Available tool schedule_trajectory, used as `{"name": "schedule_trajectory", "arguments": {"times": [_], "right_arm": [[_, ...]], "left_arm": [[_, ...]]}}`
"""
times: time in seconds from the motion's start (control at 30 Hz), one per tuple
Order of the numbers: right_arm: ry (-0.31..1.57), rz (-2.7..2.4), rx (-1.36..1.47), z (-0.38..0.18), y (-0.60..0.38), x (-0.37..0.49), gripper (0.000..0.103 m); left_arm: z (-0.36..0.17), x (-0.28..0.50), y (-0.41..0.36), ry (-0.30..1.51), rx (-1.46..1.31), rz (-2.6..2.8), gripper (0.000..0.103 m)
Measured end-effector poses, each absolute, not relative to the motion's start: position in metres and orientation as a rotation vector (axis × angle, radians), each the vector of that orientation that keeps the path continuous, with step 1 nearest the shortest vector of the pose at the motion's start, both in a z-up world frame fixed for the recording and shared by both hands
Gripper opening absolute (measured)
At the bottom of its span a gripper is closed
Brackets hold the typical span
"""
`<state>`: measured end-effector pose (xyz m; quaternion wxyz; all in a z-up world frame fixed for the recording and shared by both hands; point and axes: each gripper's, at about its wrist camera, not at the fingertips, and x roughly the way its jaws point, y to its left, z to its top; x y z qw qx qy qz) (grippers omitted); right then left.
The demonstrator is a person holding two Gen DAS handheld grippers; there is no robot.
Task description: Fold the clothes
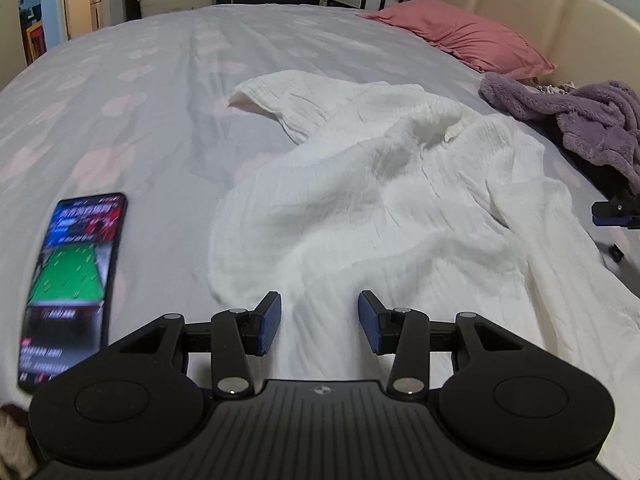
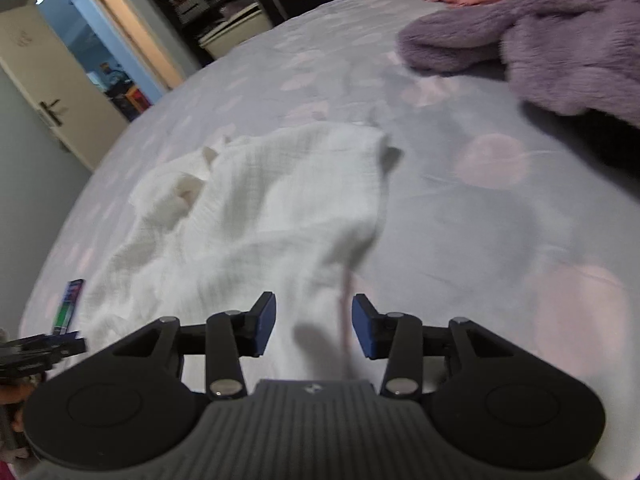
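A crumpled white crinkle-fabric garment lies spread on the bed, one short sleeve pointing to the far left. My left gripper is open, its blue pads just above the garment's near edge. In the right wrist view the same garment lies ahead and to the left. My right gripper is open over the garment's near right edge, which hangs close between the pads. Neither gripper holds anything. The right gripper's tip shows at the right edge of the left wrist view.
The bed has a pale lilac sheet with pink spots. A phone with a lit screen lies at the near left. A pink pillow and a fluffy purple garment lie at the far right. A beige headboard is behind.
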<state>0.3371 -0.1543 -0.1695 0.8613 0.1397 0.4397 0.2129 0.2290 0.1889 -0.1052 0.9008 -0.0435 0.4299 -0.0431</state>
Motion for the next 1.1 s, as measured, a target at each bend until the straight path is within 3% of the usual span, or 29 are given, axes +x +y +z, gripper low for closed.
{"name": "schedule_trajectory", "arguments": {"times": [0.2, 0.23, 0.27, 0.3, 0.33, 0.6, 0.73, 0.93, 1.1], "right_arm": [[0.951, 0.475, 0.236, -0.184, -0.125, 0.348, 0.045], [0.950, 0.475, 0.221, -0.185, -0.122, 0.348, 0.038], [0.941, 0.473, 0.190, -0.184, -0.119, 0.348, 0.014], [0.927, 0.472, 0.165, -0.182, -0.119, 0.347, 0.005], [0.912, 0.471, 0.141, -0.179, -0.119, 0.346, 0.004], [0.739, 0.379, 0.230, -0.136, -0.178, 0.355, 0.004], [0.878, 0.356, 0.250, -0.158, -0.186, 0.357, 0.039], [0.832, 0.377, 0.146, -0.144, -0.181, 0.330, 0.039], [0.772, 0.514, 0.095, -0.102, -0.166, 0.287, 0.039]], "left_arm": [[-0.114, 0.248, 0.182, 0.881, -0.068, -0.064, 0.041], [-0.113, 0.251, 0.180, 0.878, -0.063, -0.074, 0.027], [-0.112, 0.253, 0.178, 0.876, -0.058, -0.086, 0.006], [-0.110, 0.255, 0.177, 0.873, -0.048, -0.081, 0.005], [-0.109, 0.257, 0.176, 0.871, -0.038, -0.075, 0.004], [-0.089, 0.251, 0.195, 0.792, -0.068, 0.042, 0.004], [-0.092, 0.247, 0.188, 0.816, -0.038, 0.006, 0.008], [-0.045, 0.214, 0.188, 0.638, -0.110, -0.008, 0.026], [-0.007, 0.175, 0.171, 0.662, -0.061, -0.093, 0.028]]}}
